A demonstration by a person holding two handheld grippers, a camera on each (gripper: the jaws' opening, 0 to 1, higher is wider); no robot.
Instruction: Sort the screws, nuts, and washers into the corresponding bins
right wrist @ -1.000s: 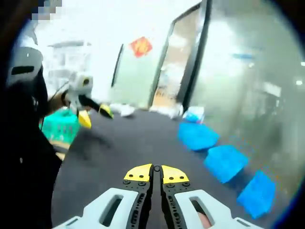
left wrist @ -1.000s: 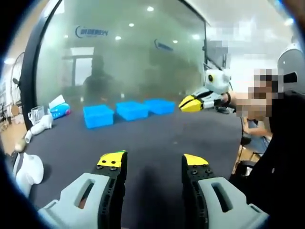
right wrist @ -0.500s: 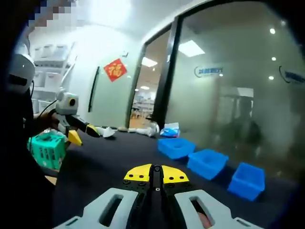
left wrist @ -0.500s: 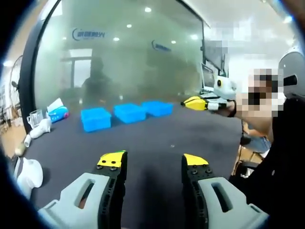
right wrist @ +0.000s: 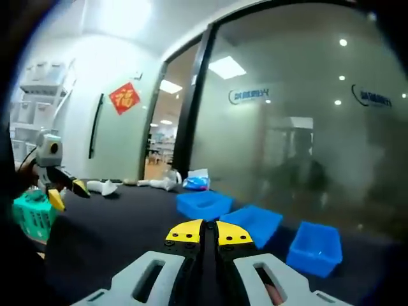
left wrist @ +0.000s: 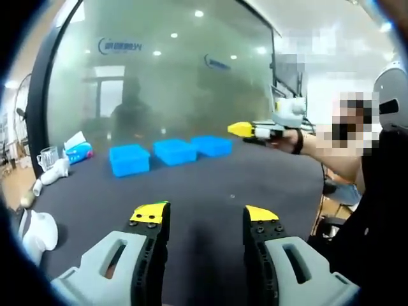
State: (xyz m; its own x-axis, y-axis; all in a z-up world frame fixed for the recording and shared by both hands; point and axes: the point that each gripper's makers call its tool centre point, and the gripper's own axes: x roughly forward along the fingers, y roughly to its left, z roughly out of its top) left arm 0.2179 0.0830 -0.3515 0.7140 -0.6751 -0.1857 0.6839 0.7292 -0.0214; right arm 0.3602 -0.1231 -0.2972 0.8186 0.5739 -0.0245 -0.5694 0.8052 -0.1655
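The three bins sit in a row far across the mat, nearer the closed right gripper than the open left gripper.

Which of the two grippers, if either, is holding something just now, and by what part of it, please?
Neither holds anything. The left gripper is open with only bare dark table between its jaws, and the right gripper is shut with its jaws together on nothing.

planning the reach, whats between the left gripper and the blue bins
Bare dark table in the left gripper view, apart from one tiny speck between the left gripper and the blue bins.
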